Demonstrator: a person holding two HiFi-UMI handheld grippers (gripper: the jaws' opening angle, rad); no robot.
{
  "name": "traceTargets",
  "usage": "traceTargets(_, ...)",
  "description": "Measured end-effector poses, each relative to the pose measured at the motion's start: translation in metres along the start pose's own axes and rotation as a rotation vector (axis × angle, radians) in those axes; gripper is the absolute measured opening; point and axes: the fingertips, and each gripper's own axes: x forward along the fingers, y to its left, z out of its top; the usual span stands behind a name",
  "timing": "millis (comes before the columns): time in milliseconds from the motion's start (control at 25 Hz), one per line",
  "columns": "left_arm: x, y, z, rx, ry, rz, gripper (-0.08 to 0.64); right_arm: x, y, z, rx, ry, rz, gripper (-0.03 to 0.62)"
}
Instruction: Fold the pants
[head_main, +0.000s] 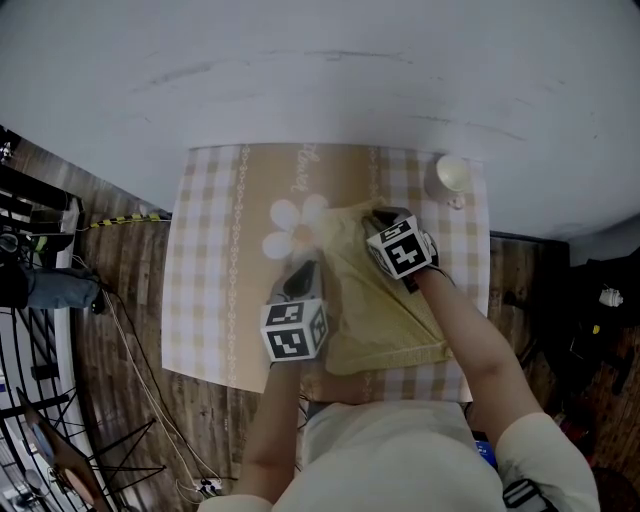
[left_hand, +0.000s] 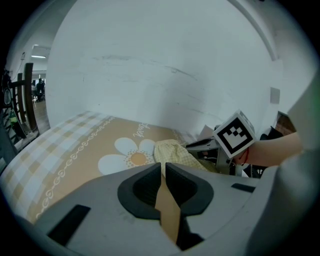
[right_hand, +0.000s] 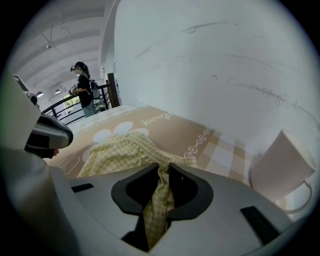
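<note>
The yellow checked pants (head_main: 385, 310) lie folded on the right half of the checked tablecloth (head_main: 210, 260), next to its printed daisy. My right gripper (head_main: 378, 215) is at their far end, shut on a bunched edge of the pants (right_hand: 120, 152); the fabric runs down between the jaws (right_hand: 164, 167). My left gripper (head_main: 303, 270) hovers over the cloth just left of the pants. In its own view the left gripper (left_hand: 163, 167) is shut to a thin slit, with only beige cloth seen through it. The pants (left_hand: 172, 152) lie just ahead.
A white cup (head_main: 453, 175) stands at the table's far right corner, close to my right gripper, and looms large in the right gripper view (right_hand: 282, 165). A white wall runs behind the table. Wooden floor, cables and a black railing (head_main: 30, 230) lie to the left.
</note>
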Motion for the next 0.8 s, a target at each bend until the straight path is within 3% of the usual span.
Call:
traceTargets(400, 0.005, -0.001, 0.001, 0.007, 0.002, 0.001, 0.028, -0.025, -0.014, 0.014, -0.079, -0.075, -0.023, 0.034)
traceTargets(800, 0.029, -0.003, 0.016, 0.008, 0.005, 0.006, 0.028, -0.036, -0.053, 0.013, -0.043, -0.037, -0.024, 0.025)
